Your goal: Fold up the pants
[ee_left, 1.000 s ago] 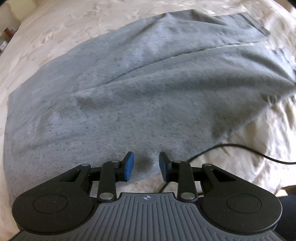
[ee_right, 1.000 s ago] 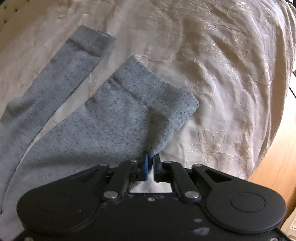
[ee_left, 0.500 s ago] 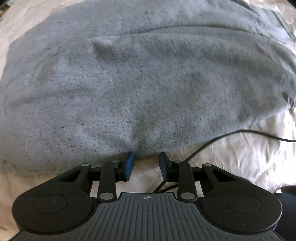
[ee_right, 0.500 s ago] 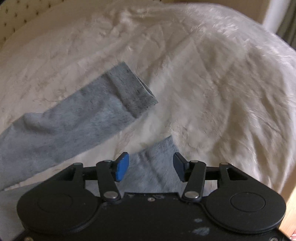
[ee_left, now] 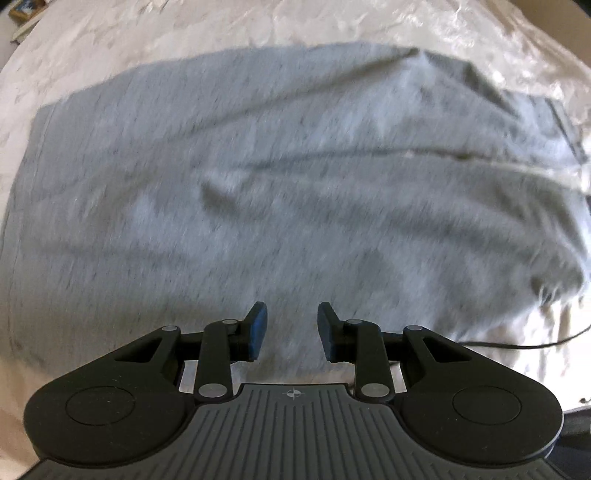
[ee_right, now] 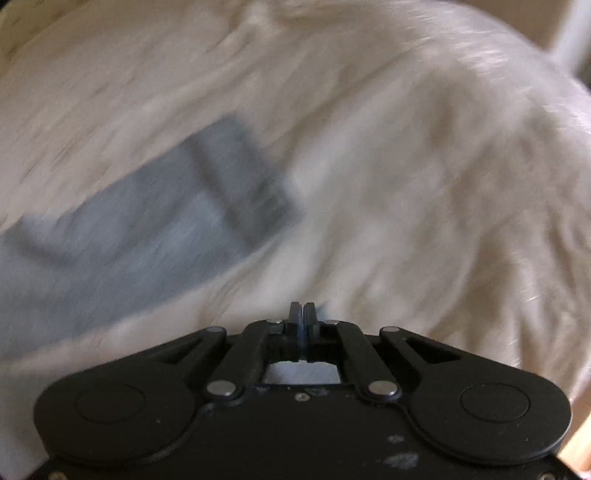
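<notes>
Your left gripper (ee_left: 288, 325) part open over grey pants (ee_left: 295, 177), gripping nothing. Your right gripper (ee_right: 303, 314) pinched fully closed, empty; pant leg (ee_right: 147, 236) flat on cream bedspread (ee_right: 406, 166), up-left of it.

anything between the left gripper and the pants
Nothing visible. The left gripper hangs over the grey pants with its jaws apart and only bare fabric in front of them. A thin black cable lies on the bedspread off to the right, clear of the jaws.
</notes>
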